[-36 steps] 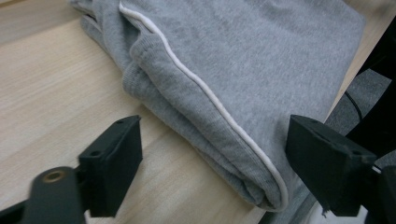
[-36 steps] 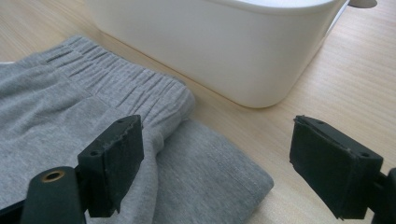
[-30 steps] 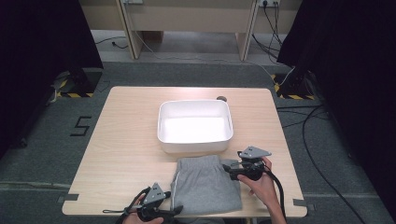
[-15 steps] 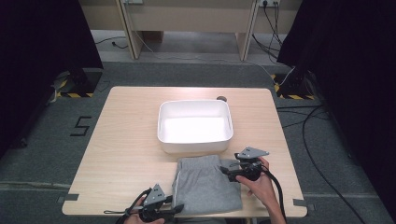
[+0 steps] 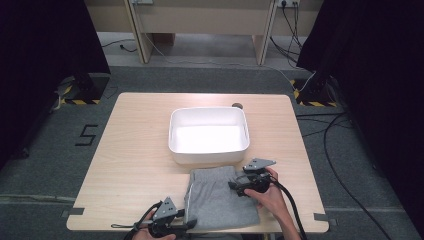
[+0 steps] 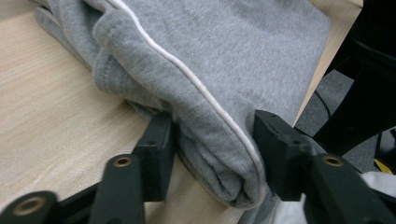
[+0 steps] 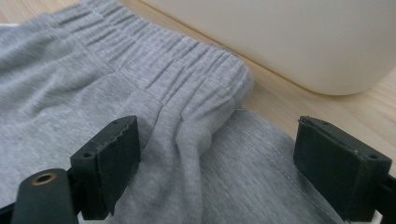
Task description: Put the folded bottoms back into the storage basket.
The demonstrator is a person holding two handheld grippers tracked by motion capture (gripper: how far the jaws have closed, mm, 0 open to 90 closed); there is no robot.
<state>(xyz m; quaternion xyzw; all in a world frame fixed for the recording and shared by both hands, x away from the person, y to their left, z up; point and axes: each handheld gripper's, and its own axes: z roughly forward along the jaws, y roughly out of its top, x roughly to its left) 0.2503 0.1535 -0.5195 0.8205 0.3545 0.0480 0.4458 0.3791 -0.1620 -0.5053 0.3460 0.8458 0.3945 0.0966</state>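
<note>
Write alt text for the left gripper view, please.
A gripper's two black jaws straddle the folded edge of a grey garment with a thin white stripe, not yet pinching it. The cloth lies on a light wooden table, near its edge.

Desk [image 5: 135, 150]: light wood, standing on grey floor.
White tub [image 5: 209, 152]: centre, toward the far side.
Grey folded garment [image 5: 215, 200]: near edge, just beside the tub.
</note>
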